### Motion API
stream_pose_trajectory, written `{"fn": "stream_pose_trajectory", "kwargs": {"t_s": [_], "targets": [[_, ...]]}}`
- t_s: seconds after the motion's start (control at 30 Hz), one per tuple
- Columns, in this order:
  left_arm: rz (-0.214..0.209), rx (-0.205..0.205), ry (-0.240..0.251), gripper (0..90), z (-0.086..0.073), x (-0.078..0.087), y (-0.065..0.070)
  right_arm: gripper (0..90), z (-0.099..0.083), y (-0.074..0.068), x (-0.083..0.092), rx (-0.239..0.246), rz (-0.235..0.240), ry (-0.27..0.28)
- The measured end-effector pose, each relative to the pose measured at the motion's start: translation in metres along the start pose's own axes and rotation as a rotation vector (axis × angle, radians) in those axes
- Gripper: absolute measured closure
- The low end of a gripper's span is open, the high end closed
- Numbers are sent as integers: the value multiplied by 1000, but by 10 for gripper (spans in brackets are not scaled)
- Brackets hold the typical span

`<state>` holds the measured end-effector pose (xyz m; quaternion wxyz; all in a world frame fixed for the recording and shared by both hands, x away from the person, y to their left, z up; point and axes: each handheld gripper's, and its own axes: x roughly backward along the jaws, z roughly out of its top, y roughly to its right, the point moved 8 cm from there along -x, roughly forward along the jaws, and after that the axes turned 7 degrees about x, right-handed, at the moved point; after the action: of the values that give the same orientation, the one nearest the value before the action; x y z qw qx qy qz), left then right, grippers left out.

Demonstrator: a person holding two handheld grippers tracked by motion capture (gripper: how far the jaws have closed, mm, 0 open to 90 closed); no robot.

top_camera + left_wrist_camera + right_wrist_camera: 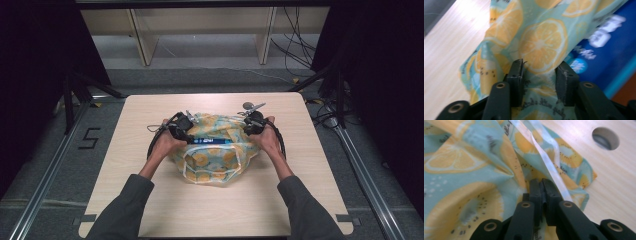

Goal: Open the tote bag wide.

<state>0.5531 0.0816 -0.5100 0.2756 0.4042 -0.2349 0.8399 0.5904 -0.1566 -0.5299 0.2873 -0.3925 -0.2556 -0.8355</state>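
Note:
A cloth bag [215, 156] printed with lemon slices lies at the middle of the wooden table [150, 200], and a blue box [212, 141] shows in its mouth. My left gripper [186, 131] is at the bag's left edge. In the left gripper view its jaws [539, 66] stand apart with a fold of the lemon cloth [541, 42] between them, and the blue box [609, 50] lies just to the right. My right gripper [251, 125] is at the bag's right edge. In the right gripper view that gripper [541, 182] is shut on the cloth [461, 165], beside a white strap [544, 155].
A round hole [605, 138] is cut in the tabletop just beyond the bag's far right corner [247, 105]. The bag's white handles [200, 172] lie toward the near edge. Dark stands and cables surround the table on the floor.

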Motion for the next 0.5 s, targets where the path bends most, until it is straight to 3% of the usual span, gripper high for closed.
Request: {"fn": "stream_pose_trajectory", "kwargs": {"t_s": [0.1, 0.2, 0.27, 0.3, 0.37, 0.47, 0.5], "targets": [[-8, -2, 66, 553, 12, 15, 14, 865, 14, -6, 14, -45, 20, 74], [-58, 18, 129, 559, 26, 30, 25, 865, 25, -13, 33, -72, 50, 149], [-77, 27, 152, 571, 32, 37, 28, 862, 27, -12, 48, -16, 41, 158], [-97, 47, 161, 599, 33, 39, 30, 863, 29, -12, 53, 3, 28, 193], [-137, 59, 166, 681, 34, 44, 34, 865, 30, -21, 69, -2, 75, 194], [-161, 49, 140, 794, 28, 46, 38, 869, 35, -41, 82, 44, 139, 269], [-164, 38, 123, 826, 25, 46, 38, 869, 33, -48, 86, 72, 163, 242]]}}
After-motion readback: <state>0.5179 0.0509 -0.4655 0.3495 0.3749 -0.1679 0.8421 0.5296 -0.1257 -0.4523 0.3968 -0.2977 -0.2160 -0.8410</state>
